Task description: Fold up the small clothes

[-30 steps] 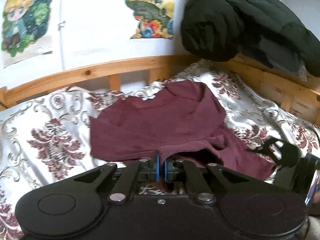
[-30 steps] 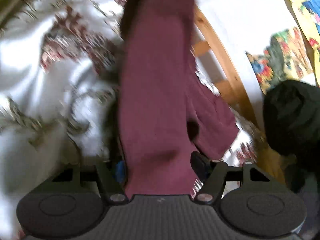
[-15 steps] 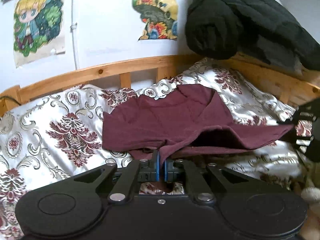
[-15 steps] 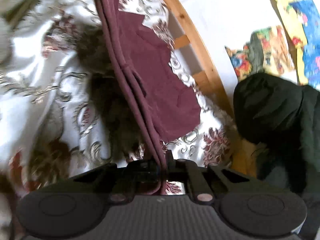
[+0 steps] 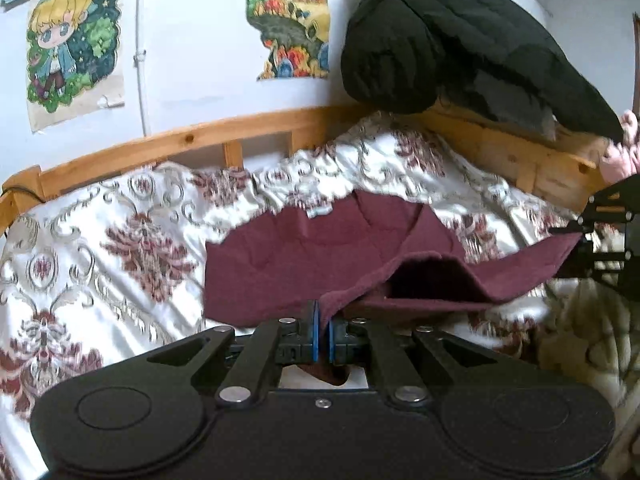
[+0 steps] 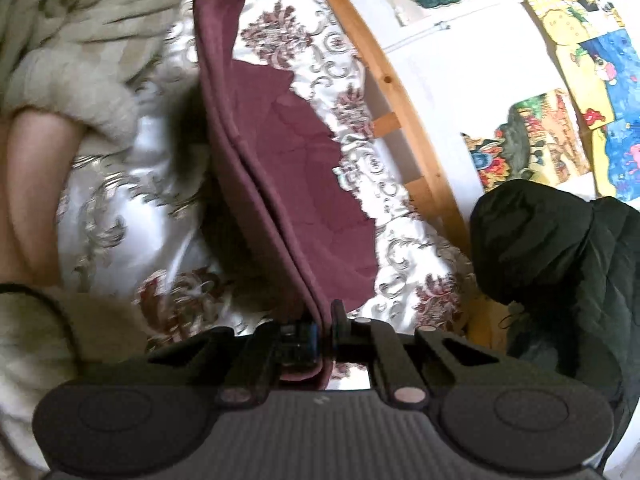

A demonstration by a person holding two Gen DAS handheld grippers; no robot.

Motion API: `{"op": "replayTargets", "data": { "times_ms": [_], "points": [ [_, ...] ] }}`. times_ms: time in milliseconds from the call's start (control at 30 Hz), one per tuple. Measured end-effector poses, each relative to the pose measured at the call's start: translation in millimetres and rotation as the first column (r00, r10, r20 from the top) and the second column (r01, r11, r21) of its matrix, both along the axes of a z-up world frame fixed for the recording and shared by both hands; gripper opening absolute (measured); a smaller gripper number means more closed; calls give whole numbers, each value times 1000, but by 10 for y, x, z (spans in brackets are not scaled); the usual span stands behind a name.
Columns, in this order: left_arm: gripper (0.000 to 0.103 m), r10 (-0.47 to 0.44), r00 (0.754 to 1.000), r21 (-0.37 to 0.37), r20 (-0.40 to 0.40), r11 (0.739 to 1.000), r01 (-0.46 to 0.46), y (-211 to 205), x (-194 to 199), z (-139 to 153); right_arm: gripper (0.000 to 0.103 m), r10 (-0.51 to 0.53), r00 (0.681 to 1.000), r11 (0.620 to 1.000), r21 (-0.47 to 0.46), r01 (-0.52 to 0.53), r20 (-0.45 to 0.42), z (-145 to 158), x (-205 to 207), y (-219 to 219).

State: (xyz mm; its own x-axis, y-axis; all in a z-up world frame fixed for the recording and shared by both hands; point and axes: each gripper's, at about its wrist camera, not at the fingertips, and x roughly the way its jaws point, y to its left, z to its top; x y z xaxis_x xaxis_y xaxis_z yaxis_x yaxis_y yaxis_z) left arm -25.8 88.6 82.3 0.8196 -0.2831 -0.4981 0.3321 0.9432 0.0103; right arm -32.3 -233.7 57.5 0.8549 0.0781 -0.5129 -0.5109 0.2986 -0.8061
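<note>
Both the left gripper (image 5: 322, 334) and right gripper (image 6: 325, 334) pinch the maroon garment's (image 5: 304, 256) near edge (lifted, far part on the bedspread (image 5: 100, 240)), so folding looks barely begun.

The maroon garment (image 5: 320, 256) lay spread on the bed — a small, soft knit piece with a pale label at its far edge. Its near hem was lifted off the rest and stretched taut, the layers beneath gaping open — its far part flat.
</note>
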Motion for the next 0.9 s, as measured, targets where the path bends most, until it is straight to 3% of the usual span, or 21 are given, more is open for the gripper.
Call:
{"op": "replayTargets", "data": {
  "times_ms": [167, 400, 633, 767, 900],
  "points": [
    [4, 52, 996, 70, 74, 996, -57, -114, 471, 149, 7, -38, 995, 995, 91, 30, 95, 150, 476, 60],
    [4, 140, 982, 81, 126, 985, -151, -157, 1371, 303, 7, -150, 973, 958, 268, 99, 177, 307, 1427, 166],
    [4, 263, 960, -3, 98, 964, -264, -108, 2259, 164, 7, -253, 953, 903, 395, 170, 169, 294, 2279, 186],
    [4, 327, 942, -27, 80, 945, -326, -82, 2589, -91, 11, -263, 954, 894, 407, 186, 141, 80, 2596, 225],
    [4, 400, 917, -117, 14, 911, -395, -13, 2820, -414, 19, -264, 958, 891, 409, 199, 108, -181, 2819, 245]
  ]
}}
